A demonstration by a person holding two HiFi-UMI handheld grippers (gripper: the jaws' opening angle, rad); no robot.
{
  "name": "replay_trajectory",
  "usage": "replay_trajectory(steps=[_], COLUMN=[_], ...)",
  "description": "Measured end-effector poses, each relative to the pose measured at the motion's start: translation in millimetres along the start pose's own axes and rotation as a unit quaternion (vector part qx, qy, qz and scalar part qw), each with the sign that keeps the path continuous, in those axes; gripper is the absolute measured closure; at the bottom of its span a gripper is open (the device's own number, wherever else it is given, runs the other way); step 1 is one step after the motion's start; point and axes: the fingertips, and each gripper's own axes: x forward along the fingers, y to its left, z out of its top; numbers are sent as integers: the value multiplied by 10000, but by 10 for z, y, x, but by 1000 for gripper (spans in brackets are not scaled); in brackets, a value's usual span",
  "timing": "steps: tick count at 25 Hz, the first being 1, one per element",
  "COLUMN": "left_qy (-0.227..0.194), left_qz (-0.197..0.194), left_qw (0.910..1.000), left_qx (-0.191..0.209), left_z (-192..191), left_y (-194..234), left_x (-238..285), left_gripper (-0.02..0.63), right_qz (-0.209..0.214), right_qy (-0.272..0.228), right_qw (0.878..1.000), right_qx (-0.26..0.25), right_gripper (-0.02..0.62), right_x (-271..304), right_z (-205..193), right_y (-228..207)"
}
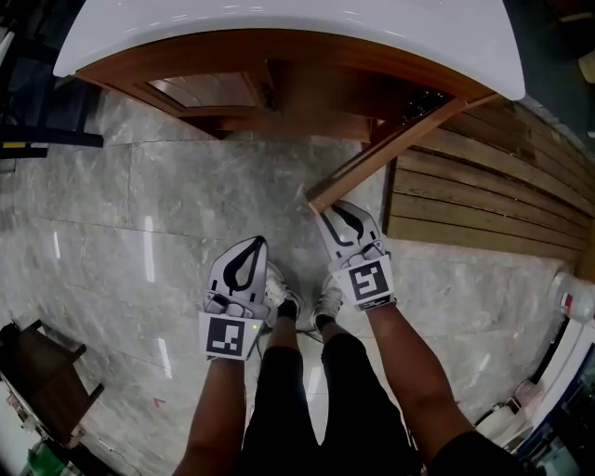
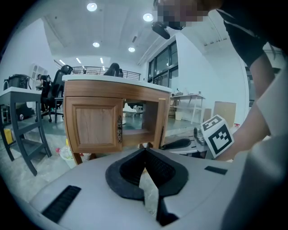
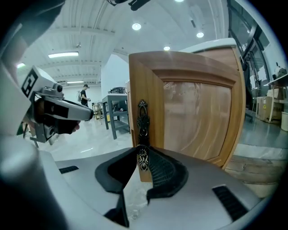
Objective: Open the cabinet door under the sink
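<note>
Most of the head view is taken up by grey marble floor (image 1: pixel 139 232), with a patch of wooden decking (image 1: pixel 483 195) laid along the right side. The cabinet (image 1: pixel 307 56) is parked at the top of that view, wood-fronted and capped with a white top (image 1: pixel 279 19). Its right door (image 1: pixel 390 149) is swung well out from the cabinet front and angled towards the person, so the inside is left exposed on that side. The left door (image 2: pixel 93 125) is shut flat against the frame.

The left hand-held gripper (image 1: pixel 252 242) is held out over the floor, well apart from the cabinet and near the other one, a bit further back. Its jaws are brought together at the tips and nothing is caught between them; only a sliver of floor is seen through the gap behind the tips.

The right hand-held gripper (image 1: pixel 325 209) is parked right at the free edge of the open door. In the right gripper view its jaws are closed down on the lower end of the ornate dark handle (image 3: pixel 142 130), which is mounted upright along that edge and is pinched between the pads. Both hand-held grippers are pointed roughly towards the cabinet and tipped a little downward.
</note>
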Motion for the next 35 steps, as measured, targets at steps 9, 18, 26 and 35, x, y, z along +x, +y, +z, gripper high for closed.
replay_trajectory(steps=[9, 18, 26, 35], left_qy=[-83, 91, 57, 48], left_qz=[14, -263, -524, -1032], left_qw=[9999, 9995, 9981, 9938], left_qx=[98, 143, 315, 412], left_z=[61, -8, 85, 140], left_y=[-388, -731, -814, -778], left_x=[99, 311, 414, 512], left_gripper=[584, 584, 584, 584], right_qz=[729, 853, 435, -1468], right_qy=[48, 144, 97, -3], right_qw=[9969, 9951, 9968, 9881], right_qx=[-276, -468, -657, 459], right_gripper=[505, 503, 499, 496], right_x=[-683, -1099, -1373, -1797], right_z=[-269, -445, -552, -687], right_y=[-64, -277, -462, -782])
